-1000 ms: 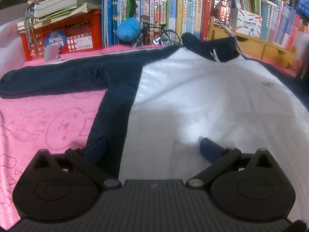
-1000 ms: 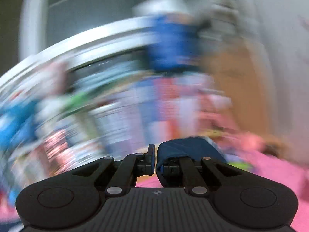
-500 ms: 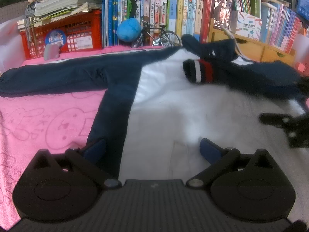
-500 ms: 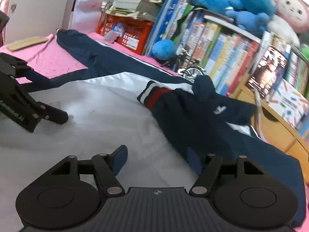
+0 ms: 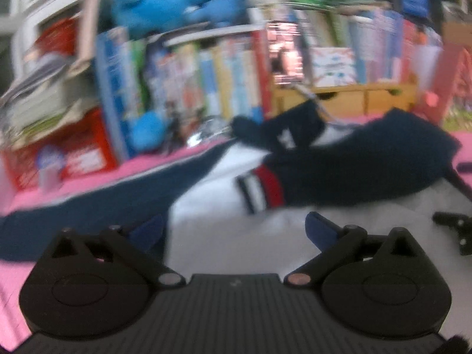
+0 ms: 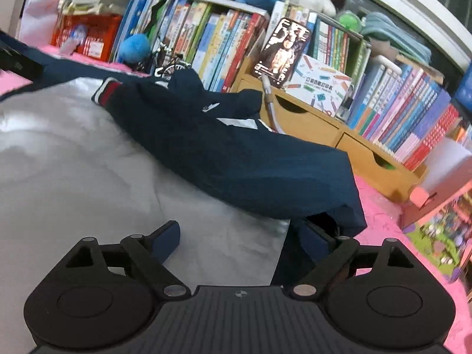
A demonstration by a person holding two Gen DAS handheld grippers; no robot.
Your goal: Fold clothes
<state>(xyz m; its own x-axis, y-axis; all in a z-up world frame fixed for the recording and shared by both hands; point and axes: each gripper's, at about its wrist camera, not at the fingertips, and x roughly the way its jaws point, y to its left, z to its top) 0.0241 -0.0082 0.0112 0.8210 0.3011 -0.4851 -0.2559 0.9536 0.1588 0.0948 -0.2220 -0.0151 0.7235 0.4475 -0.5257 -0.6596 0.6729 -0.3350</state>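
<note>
Far left, the navy left sleeve (image 5: 88,206) of the white-bodied, navy-sleeved jacket (image 6: 73,171) lies stretched out flat on the pink printed cloth (image 5: 97,174). The left gripper (image 5: 233,230) hovers over the white panel, jaws wide apart, nothing between them. At centre, the right sleeve (image 6: 224,159) lies folded across the chest, its red, white and navy striped cuff (image 6: 106,91) resting on the white. At right, the right gripper (image 6: 236,236) – jaws opening, pads clear of the fabric – sits at the sleeve's shoulder end. The jacket appears light, limp and probably smooth-faced, so it should slide and sag; the thicker cuffs, hem and shoulder seams offer the firmest hold.
</note>
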